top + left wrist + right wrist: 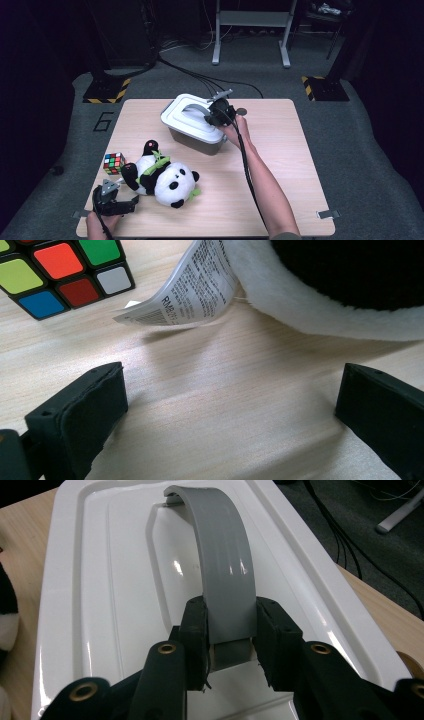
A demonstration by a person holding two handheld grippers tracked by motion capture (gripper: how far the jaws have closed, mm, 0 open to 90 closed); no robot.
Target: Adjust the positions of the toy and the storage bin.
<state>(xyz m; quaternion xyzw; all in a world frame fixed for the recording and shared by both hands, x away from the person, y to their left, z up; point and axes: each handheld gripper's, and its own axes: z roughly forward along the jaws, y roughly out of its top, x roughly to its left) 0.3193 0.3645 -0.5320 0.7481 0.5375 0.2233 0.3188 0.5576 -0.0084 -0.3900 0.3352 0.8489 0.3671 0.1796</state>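
A grey storage box (195, 136) with a white lid (181, 119) stands at the table's far middle. My right gripper (211, 116) is at the lid's right end, shut on the grey arched handle (225, 565); its black pads (196, 625) press both edges of the handle near its base on the white lid (95, 590). A plush panda (162, 176) lies at the front left. My left gripper (131, 202) rests open on the wood just left of the panda, its fingers (82, 407) wide apart with bare tabletop between them, the panda's white fur (310, 305) and its label (192, 285) just ahead.
A Rubik's cube (113, 162) sits left of the panda, near my left gripper; it also appears as the cube (60, 270) in the left gripper view. Black cables (200, 75) run over the floor behind the table. Bare wood (290, 170) spreads to the right.
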